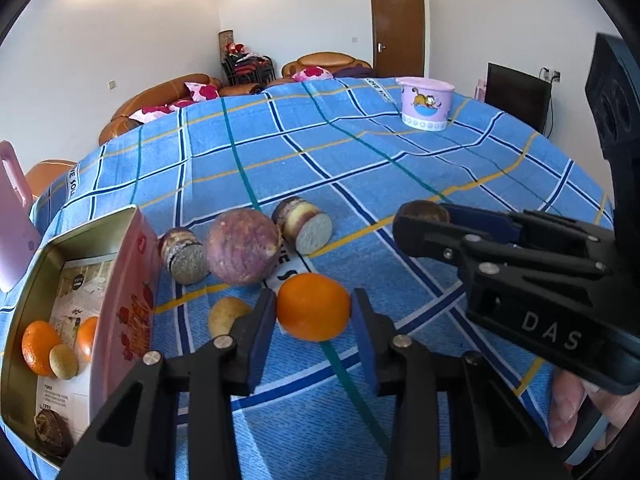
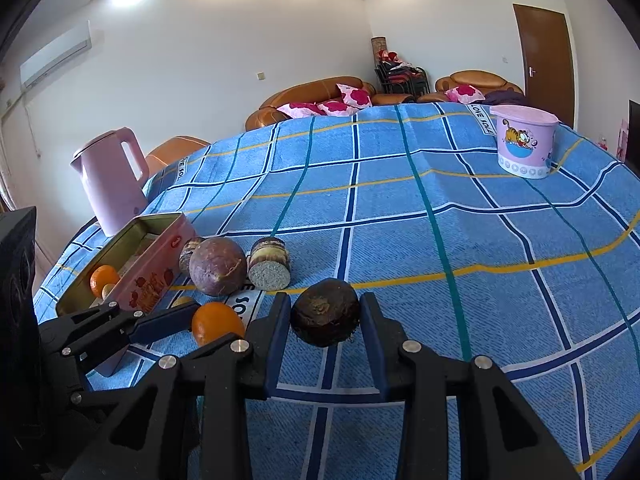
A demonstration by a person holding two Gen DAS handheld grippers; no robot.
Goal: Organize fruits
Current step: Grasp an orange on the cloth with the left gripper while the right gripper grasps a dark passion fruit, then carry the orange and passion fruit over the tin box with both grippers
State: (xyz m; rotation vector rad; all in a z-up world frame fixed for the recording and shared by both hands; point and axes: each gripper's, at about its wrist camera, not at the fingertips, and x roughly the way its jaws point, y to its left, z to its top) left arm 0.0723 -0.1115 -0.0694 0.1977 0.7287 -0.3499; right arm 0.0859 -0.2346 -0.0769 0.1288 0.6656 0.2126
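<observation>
Nearest, two black hand-held grippers with blue pads. Left gripper (image 1: 313,312): clenched on one round orange fruit (image 1: 313,306), pads pressing both its sides, on the blue checked cloth (image 1: 360,168). Right gripper (image 2: 325,312): clamped on one dark brown wrinkled fruit (image 2: 325,312), likewise at cloth level.

Loose on the cloth: one large purple-mottled round fruit (image 1: 244,246); two cut cylindrical pieces with speckled grey faces (image 1: 306,228), one on each side of it; one small yellowish fruit (image 1: 228,314) just beside the left gripper's left pad.

Open pink rectangular tin (image 1: 124,300), left of the pile: two orange fruits (image 1: 38,346), one small yellowish fruit, one dark brown piece at its near end.

One lidded pink cartoon tub (image 2: 522,142), far right, well apart.

Left wrist view alone shows the tin's full contents and a person's fingers (image 1: 568,412) on the right gripper's handle. Right wrist view alone shows the whole pink plastic kettle (image 2: 110,178) behind the tin, and one wall air conditioner (image 2: 56,54).
</observation>
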